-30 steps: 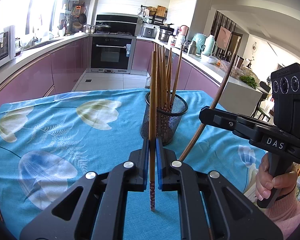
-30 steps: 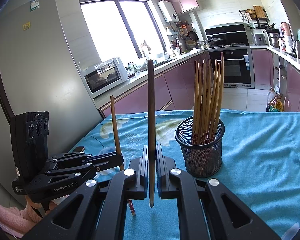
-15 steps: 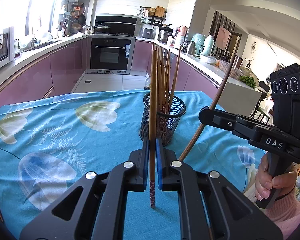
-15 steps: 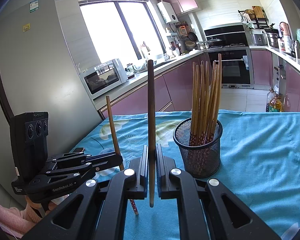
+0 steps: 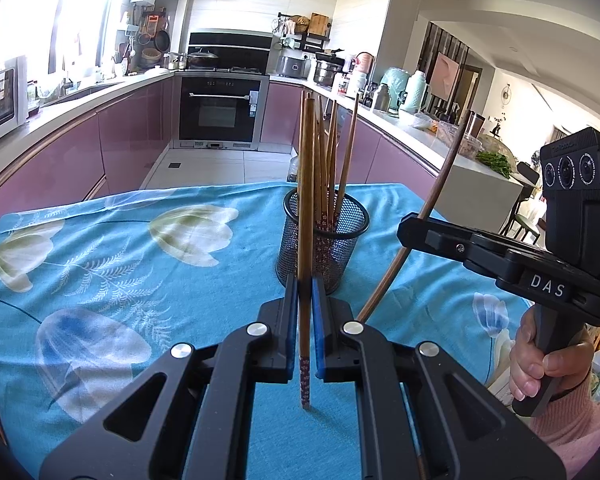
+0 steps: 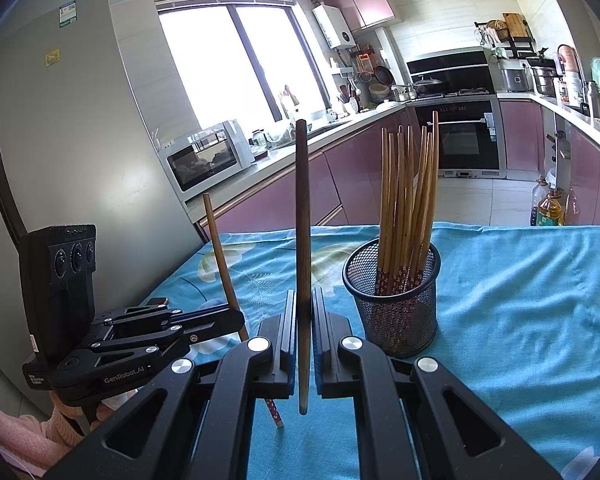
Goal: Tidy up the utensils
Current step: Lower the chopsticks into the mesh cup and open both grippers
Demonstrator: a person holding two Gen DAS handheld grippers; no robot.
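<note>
- While each of your grippers carries one chopstick, you look to be mid-transfer, with neither stick in the mesh holder [image 5: 327, 236] yet.
- Your left gripper [image 5: 305, 322] is closed tight on a light chopstick [image 5: 306, 208], held upright with its patterned tip hanging just above the blue tablecloth [image 5: 100, 272].
- Your right gripper [image 6: 303, 340] is likewise clamped on a darker chopstick [image 6: 302, 216], also upright, tip pointing down.
- The holder stands on the cloth just ahead of both grippers, already packed with light chopsticks.
- Next, I judge, you must lift one stick above the rim, centre it over a gap in the bundle, lower it, then release.
- Take them one at a time, so the grippers don't collide.
</note>
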